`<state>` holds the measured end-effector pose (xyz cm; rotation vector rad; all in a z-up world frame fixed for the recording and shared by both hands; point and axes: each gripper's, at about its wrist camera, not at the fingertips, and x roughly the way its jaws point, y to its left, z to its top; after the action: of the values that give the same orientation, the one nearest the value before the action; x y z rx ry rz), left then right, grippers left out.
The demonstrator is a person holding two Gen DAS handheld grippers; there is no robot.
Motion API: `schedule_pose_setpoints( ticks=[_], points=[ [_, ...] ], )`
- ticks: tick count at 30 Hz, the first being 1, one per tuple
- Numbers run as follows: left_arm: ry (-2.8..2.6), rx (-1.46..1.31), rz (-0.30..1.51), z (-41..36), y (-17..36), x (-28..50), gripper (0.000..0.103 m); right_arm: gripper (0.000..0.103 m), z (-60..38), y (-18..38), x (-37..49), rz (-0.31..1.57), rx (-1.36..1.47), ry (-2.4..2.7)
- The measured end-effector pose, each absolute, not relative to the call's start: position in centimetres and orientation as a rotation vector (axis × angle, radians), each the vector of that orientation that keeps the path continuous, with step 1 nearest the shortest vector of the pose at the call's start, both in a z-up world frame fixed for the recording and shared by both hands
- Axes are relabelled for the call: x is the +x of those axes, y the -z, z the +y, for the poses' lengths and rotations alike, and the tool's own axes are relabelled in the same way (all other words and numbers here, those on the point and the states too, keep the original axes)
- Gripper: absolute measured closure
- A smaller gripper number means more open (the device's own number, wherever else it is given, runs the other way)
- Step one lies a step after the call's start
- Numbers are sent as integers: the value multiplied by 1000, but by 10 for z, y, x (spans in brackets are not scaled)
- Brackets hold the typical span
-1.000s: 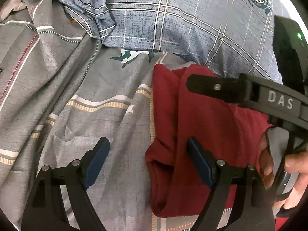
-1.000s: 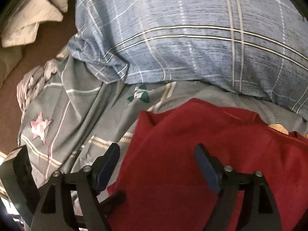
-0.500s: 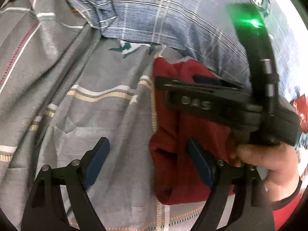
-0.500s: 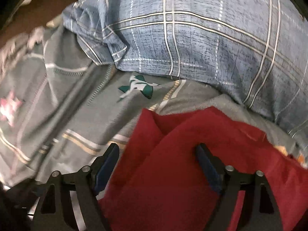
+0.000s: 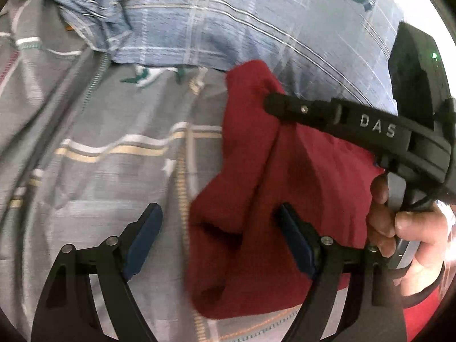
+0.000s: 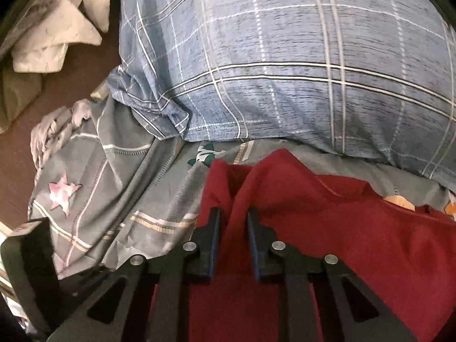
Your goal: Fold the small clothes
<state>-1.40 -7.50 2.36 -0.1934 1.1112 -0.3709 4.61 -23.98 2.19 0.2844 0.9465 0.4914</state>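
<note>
A dark red garment (image 5: 256, 199) lies partly folded on a grey patterned bedsheet (image 5: 99, 142). My left gripper (image 5: 219, 228) is open, its right finger resting on the cloth's lower part and its left finger over the sheet. My right gripper (image 6: 232, 228) is shut on a raised fold of the red garment (image 6: 313, 228) near its far left corner. In the left wrist view the right gripper (image 5: 273, 105) reaches in from the right, its tip pinching the cloth's upper edge, held by a hand (image 5: 399, 228).
A blue plaid pillow (image 6: 285, 57) lies just behind the garment. A beige cloth (image 6: 57, 37) lies on brown floor (image 6: 17, 156) beyond the bed's left edge. The grey sheet (image 6: 114, 199) is wrinkled to the left.
My right gripper has closed on the red garment's far edge and lifted a fold of it. My left gripper has stayed open in about the same place.
</note>
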Motion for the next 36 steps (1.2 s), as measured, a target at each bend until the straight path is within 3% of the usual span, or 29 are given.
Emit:
schedule_pose_setpoints(
  ticks=[1,2,4,6,8,9,10,15,23,24,25,26,28,29,30,36],
  points=[
    [393,-200,1109,-79,-23,-14,38,85,-244,-21,45,949,298,-492],
    [410,-199,1110,-82,-23,-15,55,85,-246,-21,43,952,310,-495],
    [412,-176,1076,-87,-28,-20,61,85,-249,-21,44,964,335,-506],
    [422,-170,1041,-89,-33,-25,73,78,-254,-25,43,960,382,-512],
    [446,-190,1016,-87,-40,-27,75,58,-261,-30,43,964,451,-527],
    [463,-199,1007,-87,-43,-28,75,35,-262,-32,43,972,473,-541],
    [472,-202,999,-86,-44,-30,75,25,-262,-34,43,977,478,-546],
    [504,-210,978,-90,-49,-32,75,16,-238,-43,48,1015,362,-536],
    [566,-181,954,-99,-53,-37,75,17,-207,-21,71,1173,186,-460],
    [562,-177,956,-98,-52,-37,75,25,-204,-17,72,1181,160,-451],
    [550,-170,958,-98,-52,-37,74,53,-202,-15,72,1183,137,-439],
    [537,-164,958,-97,-51,-37,73,63,-203,-11,71,1178,106,-418],
    [531,-161,967,-95,-50,-36,52,71,-211,-9,68,1147,136,-435],
    [534,-166,971,-95,-49,-36,34,72,-217,-9,66,1132,171,-445],
    [535,-171,970,-94,-50,-38,23,74,-224,-9,65,1121,208,-453],
    [483,-76,986,-105,-38,-44,23,76,-248,-19,58,1081,284,-468]
  ],
)
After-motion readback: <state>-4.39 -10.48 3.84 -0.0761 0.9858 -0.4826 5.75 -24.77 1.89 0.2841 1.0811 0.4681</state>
